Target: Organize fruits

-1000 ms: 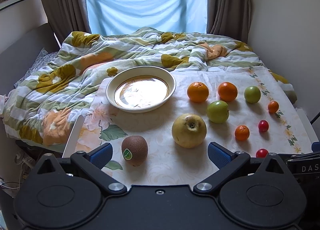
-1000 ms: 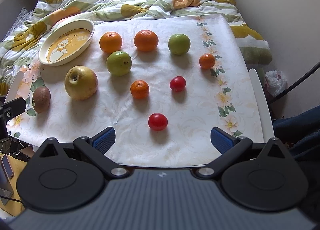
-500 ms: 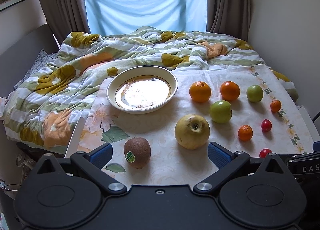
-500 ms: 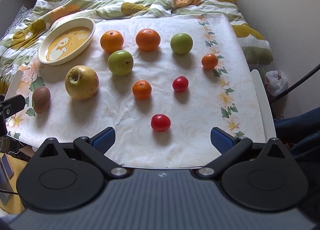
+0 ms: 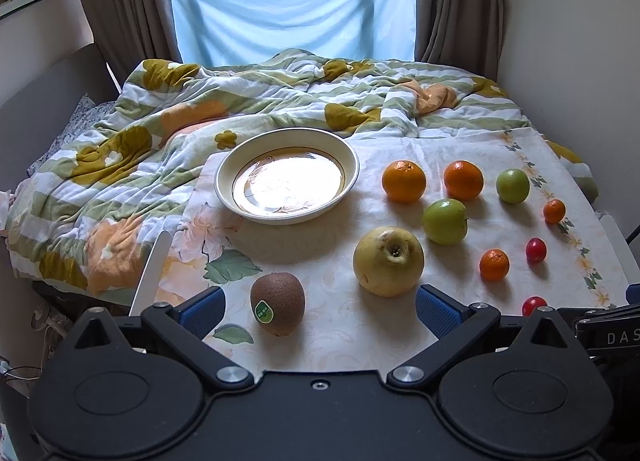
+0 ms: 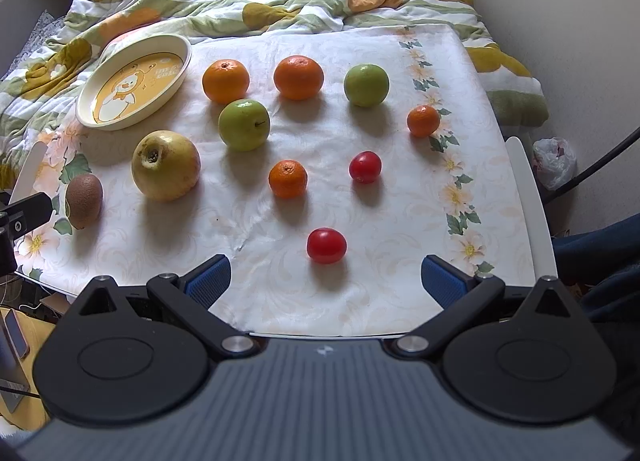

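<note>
Kiwi (image 5: 277, 303) sits between spread left tongs (image 5: 318, 311).

Curtained window (image 5: 292, 1), rumpled quilt (image 5: 168, 121), pale walls (image 5: 568, 21)

Floral tablecloth (image 6: 400, 213) over table: plate (image 6: 132, 81), 10 fruits, spaced apart; quilt (image 5: 160, 149) behind.

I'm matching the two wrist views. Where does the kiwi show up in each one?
Left wrist: the kiwi lies low and centre-left, between the open fingers.
Right wrist: the kiwi lies at the far left edge.
Shared landmark: the big yellow apple just to its right.
</note>
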